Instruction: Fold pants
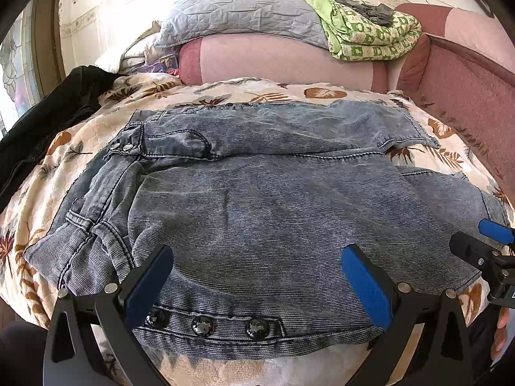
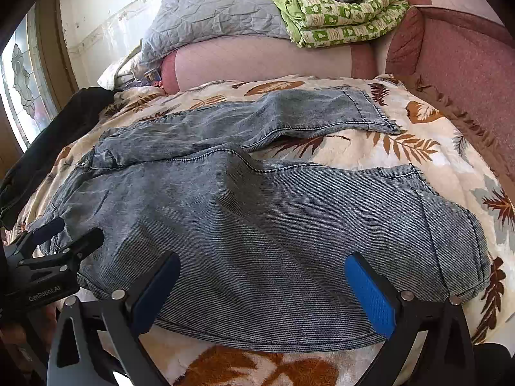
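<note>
Grey-blue denim pants (image 1: 257,193) lie spread on a leaf-patterned blanket (image 1: 80,148), waistband to the left, both legs running right. The near leg's side seam carries three dark snaps (image 1: 202,326) at the front edge. My left gripper (image 1: 257,280) is open, its blue pads straddling the near leg just above the fabric, holding nothing. My right gripper (image 2: 262,289) is open too, over the lower part of the near leg (image 2: 289,225), empty. The far leg (image 2: 289,112) lies flat behind. Each gripper shows at the edge of the other's view, the right one (image 1: 495,234) and the left one (image 2: 54,244).
A black garment (image 1: 48,119) lies at the blanket's left edge. Behind are a pink bolster (image 1: 273,61), a grey quilted pillow (image 1: 241,9) and a folded green blanket (image 1: 370,32). A pink upholstered side (image 1: 466,96) rises at the right. A window is at far left.
</note>
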A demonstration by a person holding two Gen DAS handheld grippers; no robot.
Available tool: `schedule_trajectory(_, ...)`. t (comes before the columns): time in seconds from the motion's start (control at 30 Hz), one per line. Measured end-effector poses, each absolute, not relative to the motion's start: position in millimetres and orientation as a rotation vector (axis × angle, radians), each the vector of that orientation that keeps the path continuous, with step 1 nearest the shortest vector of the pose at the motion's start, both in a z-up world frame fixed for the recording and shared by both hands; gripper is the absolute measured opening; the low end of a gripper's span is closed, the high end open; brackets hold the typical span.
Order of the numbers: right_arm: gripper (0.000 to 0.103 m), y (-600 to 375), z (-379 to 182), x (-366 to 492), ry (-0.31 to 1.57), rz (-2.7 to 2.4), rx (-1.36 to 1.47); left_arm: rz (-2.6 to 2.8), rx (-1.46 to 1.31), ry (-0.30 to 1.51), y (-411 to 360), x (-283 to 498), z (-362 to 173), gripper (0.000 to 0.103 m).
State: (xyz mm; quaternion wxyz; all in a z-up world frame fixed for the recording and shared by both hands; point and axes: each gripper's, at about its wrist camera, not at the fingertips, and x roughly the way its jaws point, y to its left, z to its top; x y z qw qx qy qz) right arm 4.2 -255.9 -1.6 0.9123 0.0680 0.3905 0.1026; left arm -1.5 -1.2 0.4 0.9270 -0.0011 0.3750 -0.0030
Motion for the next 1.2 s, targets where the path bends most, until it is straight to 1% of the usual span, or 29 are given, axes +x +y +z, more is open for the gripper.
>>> schedule_trajectory(0.53,0.103,-258,-2,5,0.807,0.203,0.145,-0.005,-0.004,0.770,0,-1,0,0.103)
schedule_trajectory(0.63,0.103,-271,0,6,0.820,0.215,0.214,-0.007,-0.020,0.777,4,-2,2,0.103)
schedule_trajectory(0.73,0.103,-316,9,9,0.854,0.222,0.427,0.023,-0.044,0.757,17,-2,8,0.103)
schedule_trajectory(0.8,0.103,-358,19,12,0.870,0.166,0.525,0.062,-0.108,0.745,33,-2,14,0.103)
schedule_trajectory(0.9,0.103,-408,28,28,0.937,0.067,0.506,0.089,-0.199,0.753,55,3,17,0.103)
schedule_trajectory(0.93,0.103,-421,28,34,0.956,0.044,0.498,0.115,-0.159,0.762,58,2,20,0.103)
schedule_trajectory(1.0,0.103,-448,19,52,1.029,0.046,0.525,0.106,-0.215,0.813,68,6,19,0.103)
schedule_trajectory(1.07,0.103,-459,10,71,1.090,0.088,0.576,0.078,-0.303,0.835,78,9,18,0.103)
schedule_trajectory(1.13,0.101,-453,10,90,1.122,0.140,0.534,0.066,-0.341,0.832,84,11,22,0.103)
schedule_trajectory(1.17,0.099,-449,10,97,1.132,0.155,0.507,0.056,-0.353,0.818,88,11,25,0.103)
schedule_trajectory(1.2,0.095,-442,11,107,1.147,0.169,0.454,0.037,-0.369,0.809,94,13,28,0.103)
